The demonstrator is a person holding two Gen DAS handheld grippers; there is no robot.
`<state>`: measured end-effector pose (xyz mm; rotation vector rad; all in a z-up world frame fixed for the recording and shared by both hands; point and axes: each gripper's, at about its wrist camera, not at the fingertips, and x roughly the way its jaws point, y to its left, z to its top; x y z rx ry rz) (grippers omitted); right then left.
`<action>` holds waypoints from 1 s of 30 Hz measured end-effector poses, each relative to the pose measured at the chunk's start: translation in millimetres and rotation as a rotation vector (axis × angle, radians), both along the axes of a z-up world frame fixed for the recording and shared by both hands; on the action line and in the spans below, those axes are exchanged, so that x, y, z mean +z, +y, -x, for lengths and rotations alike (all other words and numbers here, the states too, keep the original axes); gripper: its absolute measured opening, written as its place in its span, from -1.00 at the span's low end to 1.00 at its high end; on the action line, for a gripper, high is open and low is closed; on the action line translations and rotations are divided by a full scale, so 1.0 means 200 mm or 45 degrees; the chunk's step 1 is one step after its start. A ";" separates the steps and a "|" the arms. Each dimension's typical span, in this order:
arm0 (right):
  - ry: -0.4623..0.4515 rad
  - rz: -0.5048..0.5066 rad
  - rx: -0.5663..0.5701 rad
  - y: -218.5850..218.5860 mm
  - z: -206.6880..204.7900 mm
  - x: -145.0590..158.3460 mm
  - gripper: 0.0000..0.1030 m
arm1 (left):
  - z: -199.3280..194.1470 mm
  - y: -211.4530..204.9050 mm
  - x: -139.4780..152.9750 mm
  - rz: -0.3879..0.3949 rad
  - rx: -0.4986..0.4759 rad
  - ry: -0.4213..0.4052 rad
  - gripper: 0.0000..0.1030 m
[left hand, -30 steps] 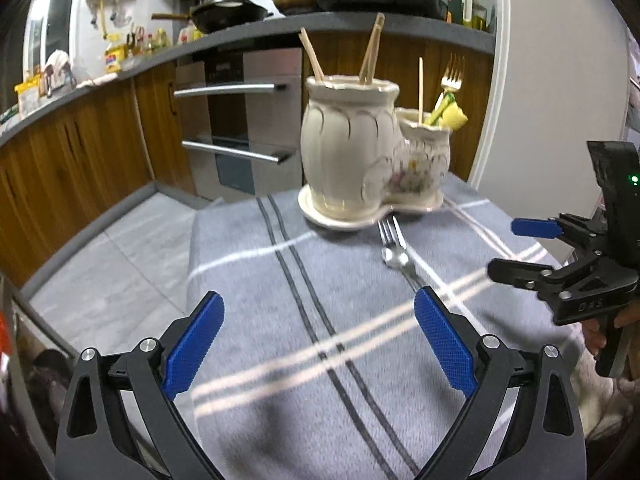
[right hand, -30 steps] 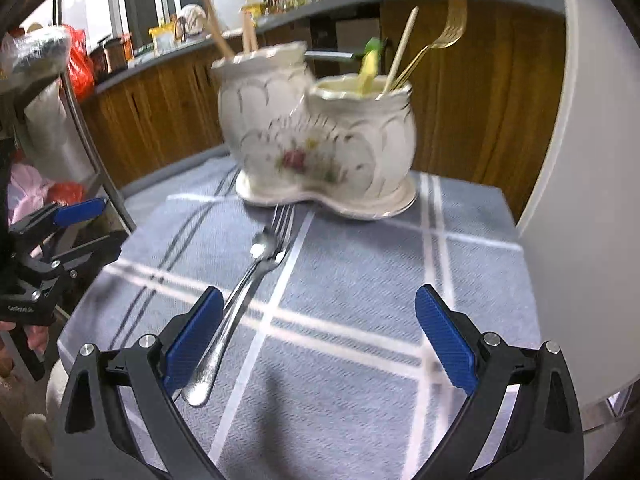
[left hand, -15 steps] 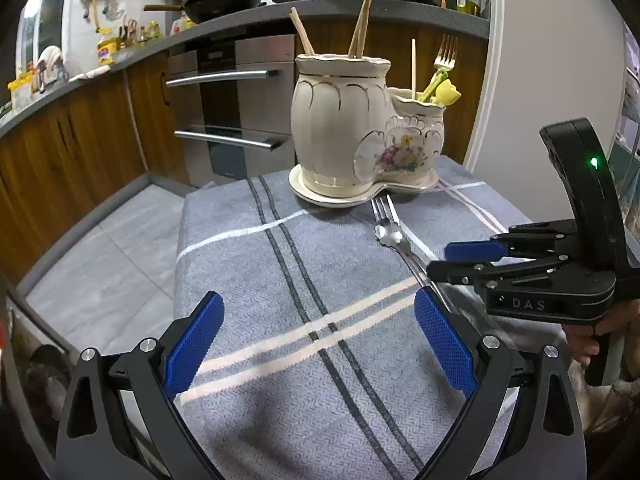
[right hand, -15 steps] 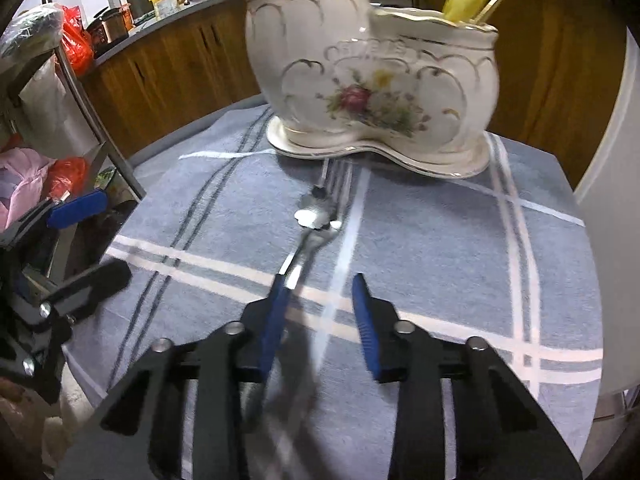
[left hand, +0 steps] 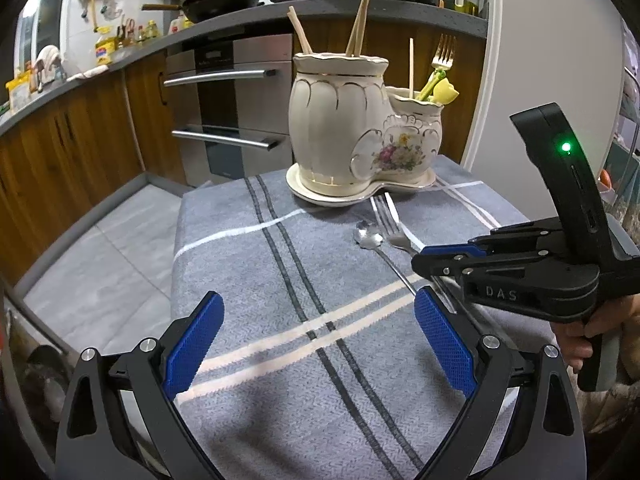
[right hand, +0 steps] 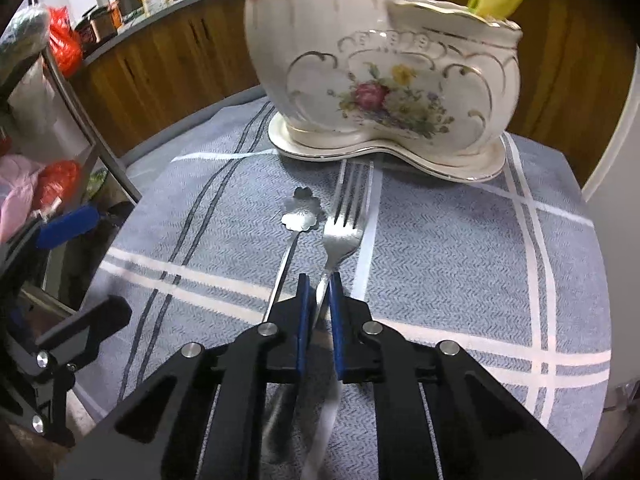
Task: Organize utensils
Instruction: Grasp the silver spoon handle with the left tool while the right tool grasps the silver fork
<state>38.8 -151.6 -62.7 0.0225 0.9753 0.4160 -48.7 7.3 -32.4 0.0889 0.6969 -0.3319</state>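
One fork point(right hand: 341, 236) in right gripper point(right hand: 318, 300)

left gripper point(left hand: 316, 340): jaws wide apart | right gripper point(right hand: 319, 280): jaws clamped, pitched down

Two loose utensils are counted on the cloth: one silver fork point(right hand: 343, 229) and one flower-bowled spoon point(right hand: 301, 216). One two-pot ceramic holder point(left hand: 362, 148) is counted; three wooden sticks and one gold fork point(left hand: 443, 53) are seen in it.
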 end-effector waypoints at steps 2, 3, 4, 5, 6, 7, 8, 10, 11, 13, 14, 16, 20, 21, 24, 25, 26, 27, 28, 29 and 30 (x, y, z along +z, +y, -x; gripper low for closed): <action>-0.003 -0.023 -0.010 -0.04 0.02 0.01 -0.89 | -0.01 -0.02 0.00 0.004 -0.003 0.016 0.85; -0.015 -0.032 -0.016 -0.07 0.03 0.02 -0.90 | -0.01 -0.04 -0.01 0.004 -0.005 0.024 0.85; -0.023 -0.043 -0.021 -0.10 0.05 0.04 -0.90 | -0.02 -0.06 -0.01 0.004 -0.010 0.032 0.85; -0.029 -0.047 -0.031 -0.12 0.06 0.05 -0.90 | -0.02 -0.07 -0.02 0.003 -0.014 0.038 0.85; -0.034 -0.054 -0.038 -0.15 0.07 0.05 -0.90 | -0.02 -0.10 -0.02 0.003 -0.022 0.047 0.85; -0.038 -0.063 -0.046 -0.19 0.08 0.07 -0.90 | -0.03 -0.13 -0.03 -0.001 -0.030 0.063 0.85; -0.042 -0.066 -0.050 -0.22 0.09 0.08 -0.90 | -0.03 -0.16 -0.04 -0.003 -0.035 0.073 0.85; -0.041 -0.071 -0.059 -0.27 0.10 0.08 -0.90 | -0.03 -0.23 -0.07 -0.031 -0.060 0.087 0.80; -0.041 -0.074 -0.064 -0.28 0.11 0.07 -0.90 | -0.03 -0.26 -0.08 -0.053 -0.071 0.087 0.65; -0.041 -0.079 -0.076 -0.33 0.12 0.06 -0.90 | -0.02 -0.34 -0.11 -0.115 -0.118 0.114 0.24; -0.040 -0.083 -0.079 -0.34 0.12 0.06 -0.90 | -0.02 -0.37 -0.13 -0.131 -0.132 0.134 0.04; -0.039 -0.092 -0.082 -0.36 0.14 0.06 -0.90 | -0.03 -0.40 -0.16 -0.155 -0.142 0.152 -0.09; -0.041 -0.103 -0.078 -0.35 0.14 0.04 -0.90 | -0.03 -0.41 -0.14 -0.182 -0.167 0.180 -0.81; -0.041 -0.108 -0.075 -0.35 0.14 0.04 -0.90 | -0.03 -0.40 -0.14 -0.190 -0.169 0.190 -0.81; -0.052 -0.109 -0.062 -0.36 0.14 0.05 -0.90 | -0.04 -0.32 -0.13 -0.167 -0.175 0.240 -0.87; -0.057 -0.103 -0.059 -0.36 0.15 0.05 -0.90 | -0.04 -0.29 -0.13 -0.184 -0.161 0.245 -0.88; -0.059 -0.097 -0.056 -0.35 0.15 0.04 -0.90 | -0.04 -0.26 -0.12 -0.196 -0.151 0.249 -0.88; -0.055 -0.091 -0.050 -0.35 0.14 0.04 -0.90 | -0.05 -0.23 -0.12 -0.200 -0.139 0.251 -0.88; -0.052 -0.085 -0.048 -0.35 0.14 0.04 -0.90 | -0.06 -0.21 -0.12 -0.197 -0.123 0.252 -0.88; -0.051 -0.071 -0.048 -0.35 0.14 0.03 -0.90 | -0.07 -0.19 -0.11 -0.188 -0.108 0.258 -0.87; -0.050 -0.051 -0.044 -0.35 0.14 0.02 -0.90 | -0.09 -0.18 -0.11 -0.186 -0.099 0.260 -0.87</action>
